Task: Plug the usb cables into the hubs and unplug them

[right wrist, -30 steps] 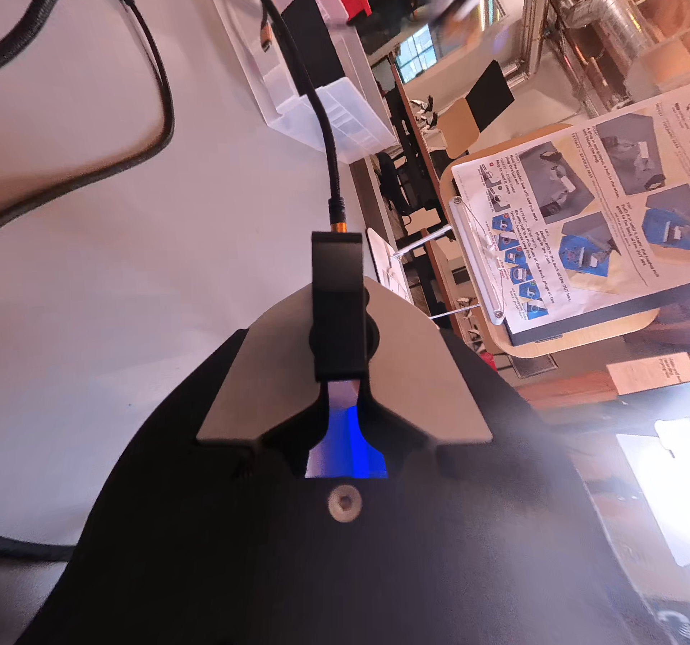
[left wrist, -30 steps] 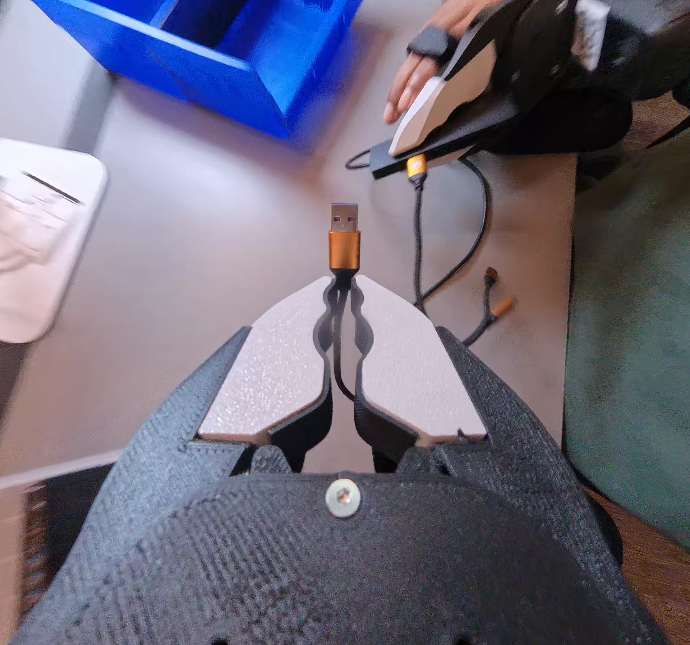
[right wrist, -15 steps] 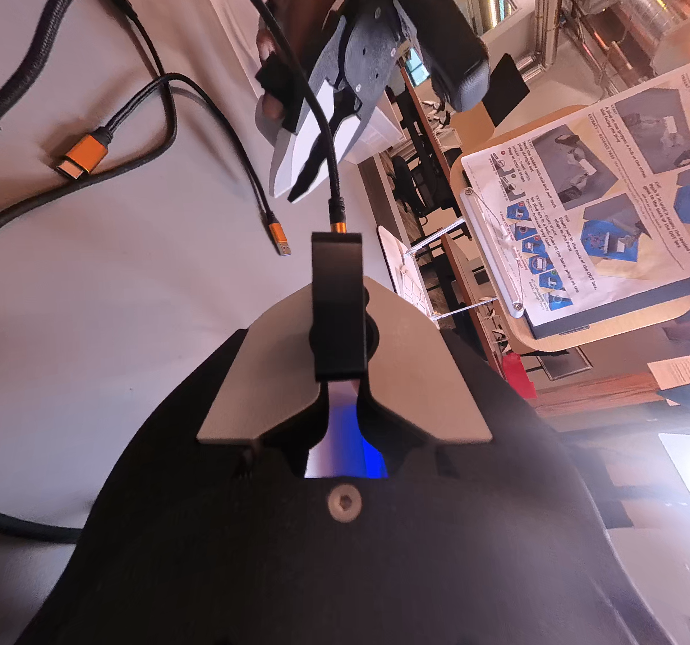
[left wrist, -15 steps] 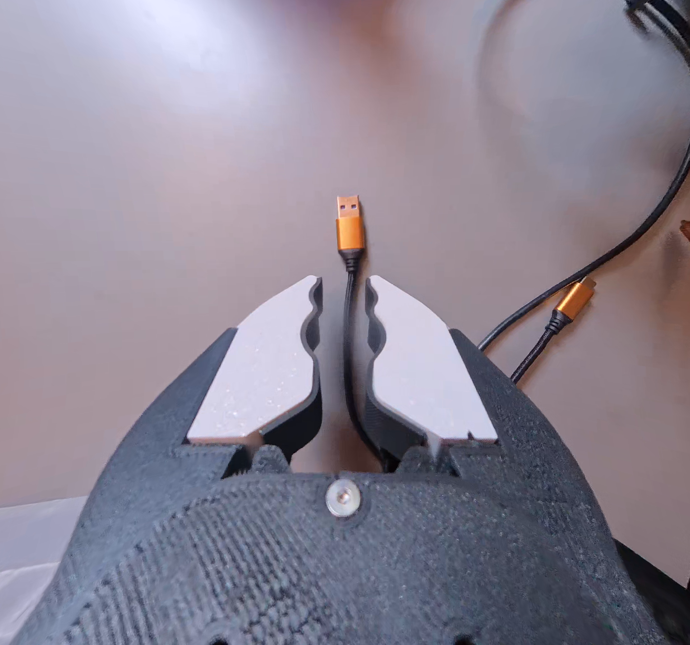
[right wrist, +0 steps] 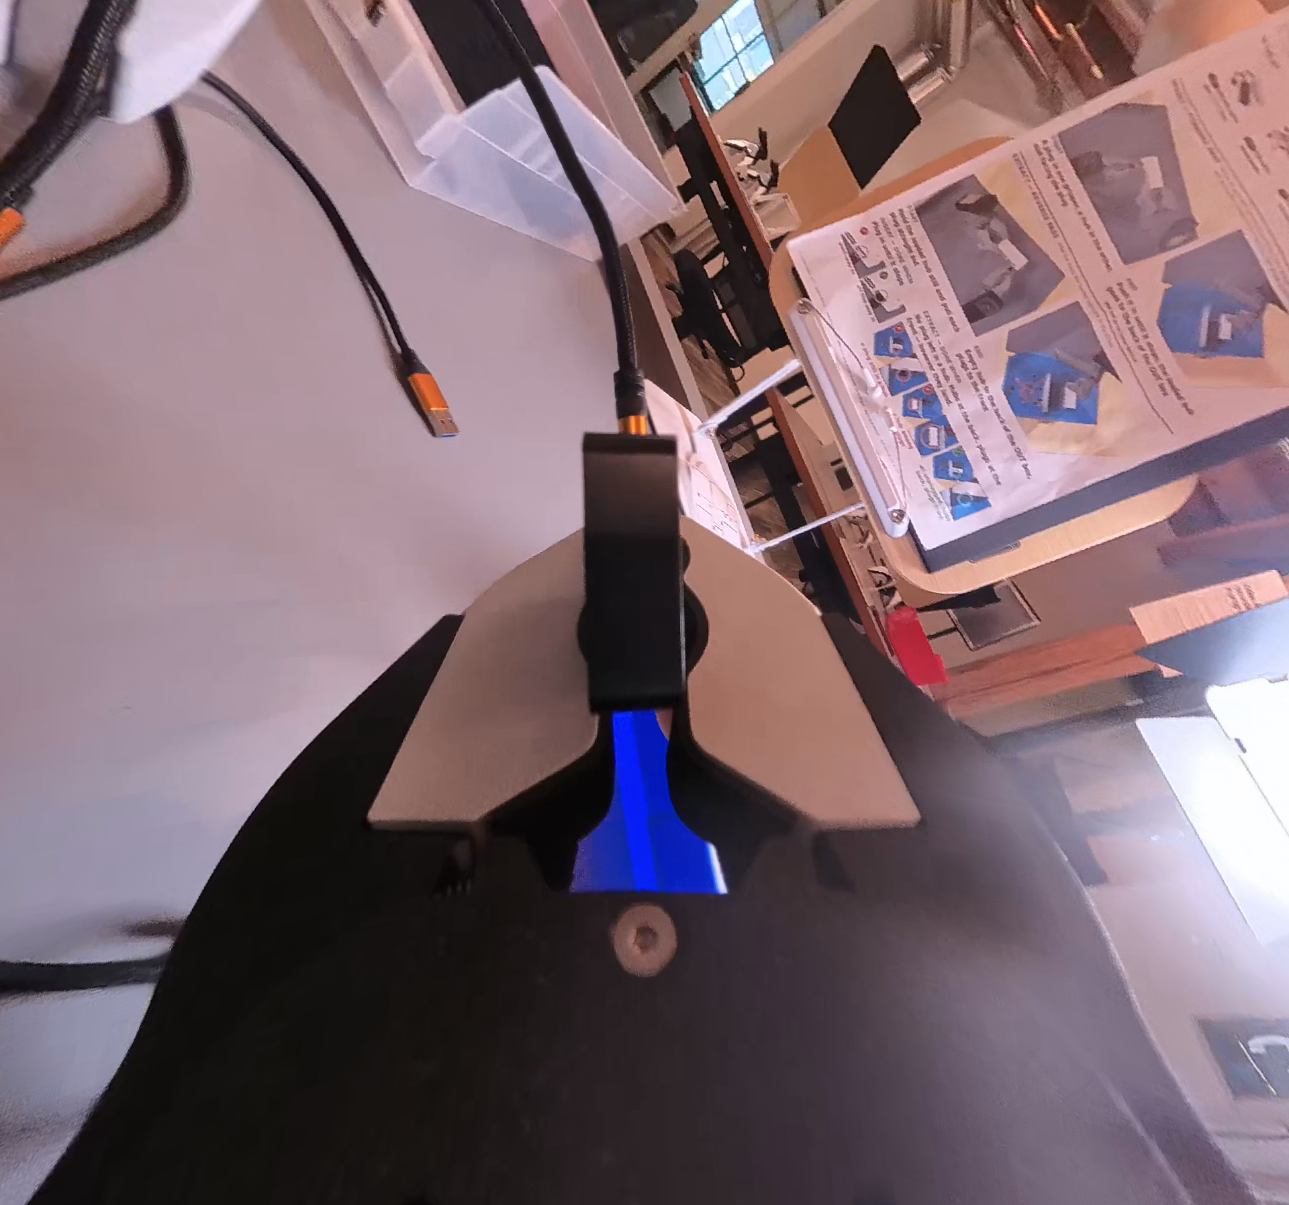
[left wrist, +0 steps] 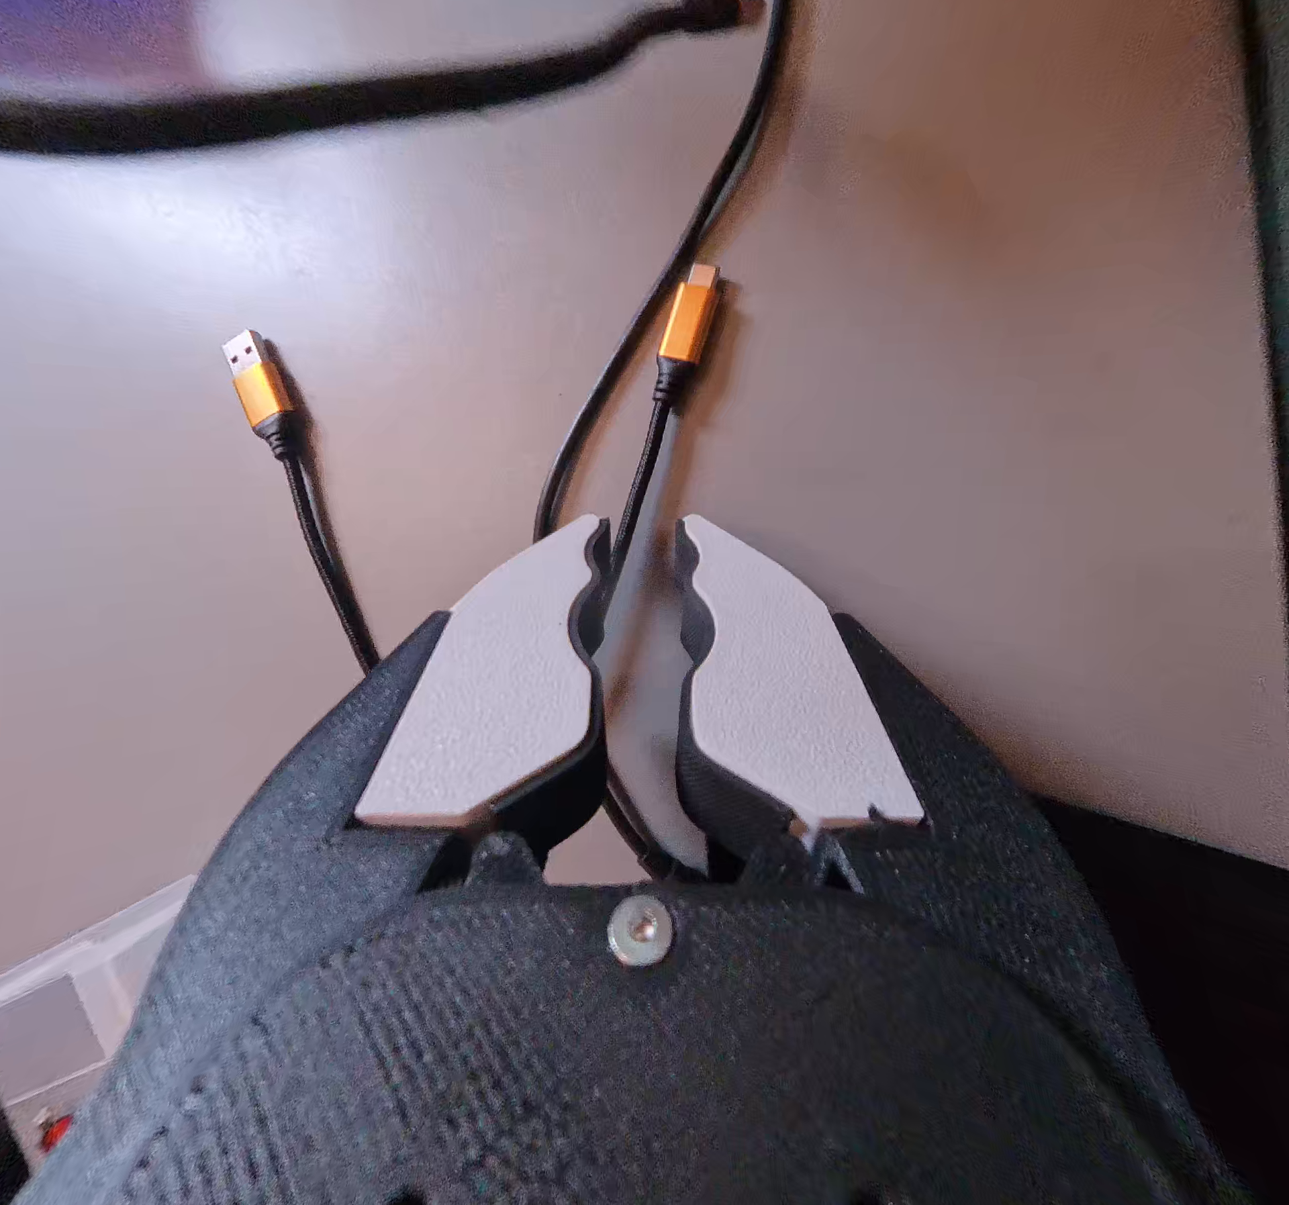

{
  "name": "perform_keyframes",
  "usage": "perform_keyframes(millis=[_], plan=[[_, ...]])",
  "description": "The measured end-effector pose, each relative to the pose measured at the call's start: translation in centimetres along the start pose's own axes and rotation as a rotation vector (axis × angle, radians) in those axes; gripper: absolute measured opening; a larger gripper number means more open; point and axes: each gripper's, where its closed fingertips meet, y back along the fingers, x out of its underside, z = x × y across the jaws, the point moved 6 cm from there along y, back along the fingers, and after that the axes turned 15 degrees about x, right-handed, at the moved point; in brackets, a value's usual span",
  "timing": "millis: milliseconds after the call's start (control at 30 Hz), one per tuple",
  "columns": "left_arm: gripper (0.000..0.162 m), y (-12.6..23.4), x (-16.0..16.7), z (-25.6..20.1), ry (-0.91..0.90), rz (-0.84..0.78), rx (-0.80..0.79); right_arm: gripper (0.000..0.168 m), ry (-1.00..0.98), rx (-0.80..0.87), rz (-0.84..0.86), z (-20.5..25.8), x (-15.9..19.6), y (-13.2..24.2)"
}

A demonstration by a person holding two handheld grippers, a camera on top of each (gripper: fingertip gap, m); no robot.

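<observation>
In the left wrist view my left gripper [left wrist: 642, 526] is open, low over the table. A braided cable with a slim orange plug [left wrist: 687, 320] runs into the gap between its fingers, and the jaws are not closed on it. An orange USB-A plug [left wrist: 254, 376] lies loose on the table to the left; it also shows in the right wrist view [right wrist: 432, 404]. My right gripper [right wrist: 631, 530] is shut on a black hub [right wrist: 631, 579]. A braided cable with an orange collar [right wrist: 633, 424] is plugged into the hub's far end. The left gripper [right wrist: 174, 21] shows blurred at the top left.
A thick black braided cable [left wrist: 349, 97] crosses the table ahead. The table's right edge [left wrist: 1248, 404] is close. A clear plastic bin [right wrist: 530, 146] stands at the table's far side. An instruction sheet on a stand [right wrist: 1046, 334] is beyond it. A blue box [right wrist: 642, 816] shows behind the hub. My right fingertips sit around 20 centimetres from my left ones.
My left gripper opened and let go of the USB-A cable, then shifted right, so the plug lies to its left and the slim-plug cable runs between its fingers. The right gripper still holds the hub.
</observation>
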Motion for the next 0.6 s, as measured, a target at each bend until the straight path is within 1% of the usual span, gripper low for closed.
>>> perform_keyframes(millis=[33, 67, 100, 167, 233, 333, 400, 467, 533, 600], plan=[[0.017, -0.4, 0.2, 0.1, -0.021, 0.026, -0.022, 0.013, -0.003, 0.013, 0.005, -0.3, 0.1, 0.0], [0.013, -0.6, 0.1, 0.2, -0.035, 0.027, -0.039, 0.013, -0.006, 0.025, 0.011, -0.6, 0.2, 0.1], [0.012, -0.8, 0.0, 0.4, -0.040, 0.027, -0.055, 0.013, -0.007, 0.036, 0.015, -0.8, 0.3, 0.2], [0.004, -0.8, 0.0, 0.7, -0.074, 0.074, -0.090, 0.013, -0.006, 0.053, 0.025, -1.1, 0.5, 0.4], [0.004, -0.5, -0.7, 0.3, -0.117, 0.084, -0.071, 0.013, -0.008, 0.072, 0.037, -1.5, 0.7, 0.5], [0.004, 1.8, -3.1, -1.4, -0.126, -0.061, 0.050, 0.012, -0.026, 0.104, 0.044, -2.3, 1.0, 0.9], [0.004, 4.6, -5.0, -2.3, -0.147, -0.211, 0.125, 0.012, -0.045, 0.126, 0.037, -3.0, 1.1, 1.2], [0.004, 7.7, -6.3, -2.2, -0.132, -0.368, 0.185, 0.012, -0.063, 0.149, 0.029, -3.6, 1.1, 1.4], [0.004, 9.7, -6.2, -0.7, -0.055, -0.461, 0.248, 0.012, -0.083, 0.170, 0.022, -4.2, 0.9, 1.7], [0.004, 10.4, -5.2, 2.6, 0.069, -0.506, 0.231, 0.012, -0.092, 0.193, 0.021, -4.6, 0.8, 1.9]])
